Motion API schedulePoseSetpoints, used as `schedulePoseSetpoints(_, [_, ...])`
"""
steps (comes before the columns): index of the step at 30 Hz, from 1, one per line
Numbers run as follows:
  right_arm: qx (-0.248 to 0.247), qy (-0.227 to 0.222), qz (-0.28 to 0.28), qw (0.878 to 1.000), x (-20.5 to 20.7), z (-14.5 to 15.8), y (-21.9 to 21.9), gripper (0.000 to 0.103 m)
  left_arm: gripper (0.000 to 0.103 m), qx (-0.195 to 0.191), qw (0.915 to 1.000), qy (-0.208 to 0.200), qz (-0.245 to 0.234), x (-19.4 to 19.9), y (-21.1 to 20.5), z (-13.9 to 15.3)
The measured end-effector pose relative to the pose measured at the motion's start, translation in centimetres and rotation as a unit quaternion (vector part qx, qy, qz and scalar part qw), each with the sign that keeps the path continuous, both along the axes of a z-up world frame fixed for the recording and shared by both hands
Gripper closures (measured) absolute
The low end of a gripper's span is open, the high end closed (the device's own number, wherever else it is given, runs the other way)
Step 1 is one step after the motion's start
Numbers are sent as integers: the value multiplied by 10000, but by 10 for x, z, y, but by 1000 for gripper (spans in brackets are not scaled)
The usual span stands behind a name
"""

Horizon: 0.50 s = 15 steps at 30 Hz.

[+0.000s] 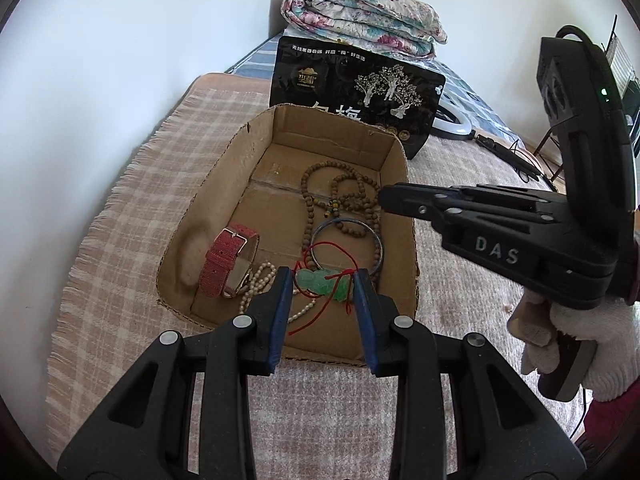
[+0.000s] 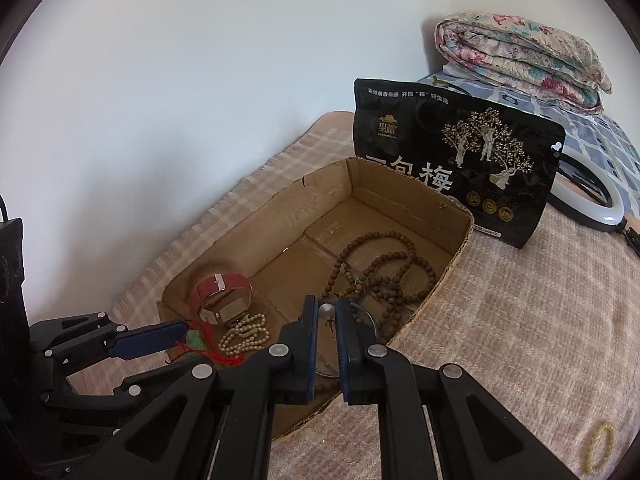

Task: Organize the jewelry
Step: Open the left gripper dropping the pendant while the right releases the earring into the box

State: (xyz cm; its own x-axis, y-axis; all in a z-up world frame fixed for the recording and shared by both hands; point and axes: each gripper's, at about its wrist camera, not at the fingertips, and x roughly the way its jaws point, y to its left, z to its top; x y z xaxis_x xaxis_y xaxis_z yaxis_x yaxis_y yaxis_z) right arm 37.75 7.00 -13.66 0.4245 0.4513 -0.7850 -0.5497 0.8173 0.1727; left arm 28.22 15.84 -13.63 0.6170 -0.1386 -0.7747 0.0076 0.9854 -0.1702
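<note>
An open cardboard box (image 1: 192, 248) (image 2: 400, 196) on the bed holds a red-strapped watch (image 1: 224, 260) (image 2: 224, 288), a cream bead string (image 1: 260, 276) (image 2: 244, 332), brown wooden beads (image 1: 309, 204) (image 2: 394, 258) and a metal bangle (image 1: 344, 220). My left gripper (image 1: 322, 276) (image 2: 192, 344) is over the box's near end, its blue pads shut on a green jade pendant (image 1: 320, 282) (image 2: 195, 339) with a red cord. My right gripper (image 2: 327, 302) (image 1: 383, 199) hangs over the beads and bangle, shut on a small silver piece (image 2: 327, 312).
A black printed pouch (image 1: 352, 88) (image 2: 452, 160) stands behind the box. Beyond it lie a folded floral quilt (image 1: 360, 16) and a ring light (image 2: 592, 200). A yellow bead bracelet (image 2: 600, 448) lies on the checked blanket at the right. A gloved hand (image 1: 580, 340) holds the right gripper.
</note>
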Motion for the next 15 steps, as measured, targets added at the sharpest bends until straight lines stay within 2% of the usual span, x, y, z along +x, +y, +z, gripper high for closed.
schedulePoseSetpoints(9, [57, 76, 7, 10000, 3, -6, 2, 94, 72, 16, 10000, 41, -18, 4, -4, -3])
schedulePoseSetpoints(12, [70, 53, -35, 10000, 3, -5, 2, 76, 72, -12, 10000, 46, 44, 4, -2, -3])
schedulePoseSetpoints(15, [59, 19, -87, 9999, 4, -4, 0, 73, 72, -17, 9999, 82, 69, 5, -1, -3])
